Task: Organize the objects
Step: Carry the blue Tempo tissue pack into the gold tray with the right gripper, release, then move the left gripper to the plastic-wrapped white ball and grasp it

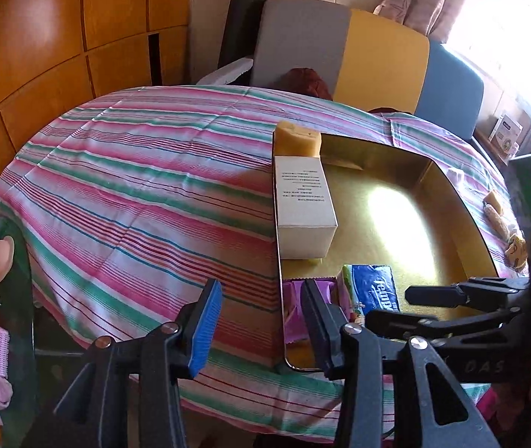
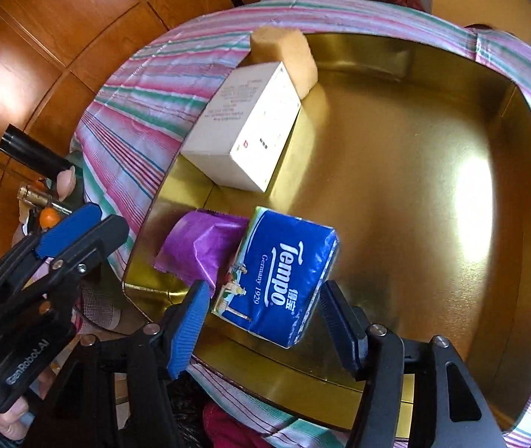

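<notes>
Hovering at the near left corner of the gold tray (image 1: 448,186), the left gripper (image 1: 261,321) stands with its jaws apart and nothing between them, one blue pad over the striped tablecloth (image 1: 134,171), the other over the purple packet (image 1: 295,310) lying inside the tray's near wall. Just right of that packet lies the blue tissue pack (image 1: 373,287), with the white carton (image 1: 303,205) and the yellow sponge (image 1: 297,142) lined up along the tray's left wall beyond it; the right gripper (image 1: 444,298) reaches in from the tray's right side. Seen from the right wrist, the right gripper (image 2: 261,321) straddles the near end of the blue tissue pack (image 2: 284,272), jaws apart and its pads clear of the wrapper on both sides. The pack rests on the tray floor, propped against the purple packet (image 2: 202,246), so it appears released rather than held. By the look of it, the pack is light, soft and film-wrapped, likely slick and easily crushed; a gentle pinch across its short sides, near the middle, would probably hold it best.
</notes>
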Motion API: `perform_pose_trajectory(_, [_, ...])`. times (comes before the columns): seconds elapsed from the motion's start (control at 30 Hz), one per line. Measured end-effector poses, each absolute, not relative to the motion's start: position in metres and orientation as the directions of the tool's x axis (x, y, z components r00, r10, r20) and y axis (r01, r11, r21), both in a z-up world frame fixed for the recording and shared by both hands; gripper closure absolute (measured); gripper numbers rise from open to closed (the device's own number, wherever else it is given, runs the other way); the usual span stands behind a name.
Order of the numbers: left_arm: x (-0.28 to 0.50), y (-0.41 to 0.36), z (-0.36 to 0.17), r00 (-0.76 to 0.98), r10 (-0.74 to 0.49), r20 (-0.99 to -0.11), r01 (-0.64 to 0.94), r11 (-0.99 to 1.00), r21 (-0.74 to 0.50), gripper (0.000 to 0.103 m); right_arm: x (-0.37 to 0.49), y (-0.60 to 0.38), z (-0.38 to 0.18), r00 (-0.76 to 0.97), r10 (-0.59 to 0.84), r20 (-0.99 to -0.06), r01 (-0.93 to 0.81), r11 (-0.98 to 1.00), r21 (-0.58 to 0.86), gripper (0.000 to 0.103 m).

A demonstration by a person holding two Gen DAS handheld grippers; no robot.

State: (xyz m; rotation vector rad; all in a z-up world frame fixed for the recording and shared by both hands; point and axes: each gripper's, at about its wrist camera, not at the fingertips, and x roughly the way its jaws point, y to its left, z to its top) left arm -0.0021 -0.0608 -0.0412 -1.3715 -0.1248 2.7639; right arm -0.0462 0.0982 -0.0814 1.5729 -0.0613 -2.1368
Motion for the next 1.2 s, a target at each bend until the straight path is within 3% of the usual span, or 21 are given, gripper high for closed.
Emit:
perform_pose_trajectory(0.3, [-0.002,-0.052,-0.035,-0.600,0.094,-0.794,-0.035,-0.995,-0.092,0.057,-0.037,0.135,-0.052,-0.339,-0.394,-0.854,0.327,-0.901,0.286,0.030])
perform_pose_trajectory(0.63, [-0.007,-0.028,-0.018,-0.608,0.109,-0.787,-0.100,-0.993,-0.060,0.057,-0.037,0.216,-0.023,-0.495,-0.286,-0.820,0.217,-0.955,0.201,0.021])
perform_pose_trajectory(0.9, [-0.028,0.013,0.005,-0.593,0.172,-0.787,-0.201,-0.978,-0.063,0.057,-0.040,0.342,-0.004,-0.616,-0.079,-0.784,-0.030,-0.992,0.123,0.018])
perform_pose_trajectory(1.2, [-0.072,0.121,0.034,-0.521,0.335,-0.785,-0.411,-0.905,-0.114,0.057,-0.037,0.485,-0.012,-0.662,0.174,-0.729,-0.343,-0.935,0.088,0.017])
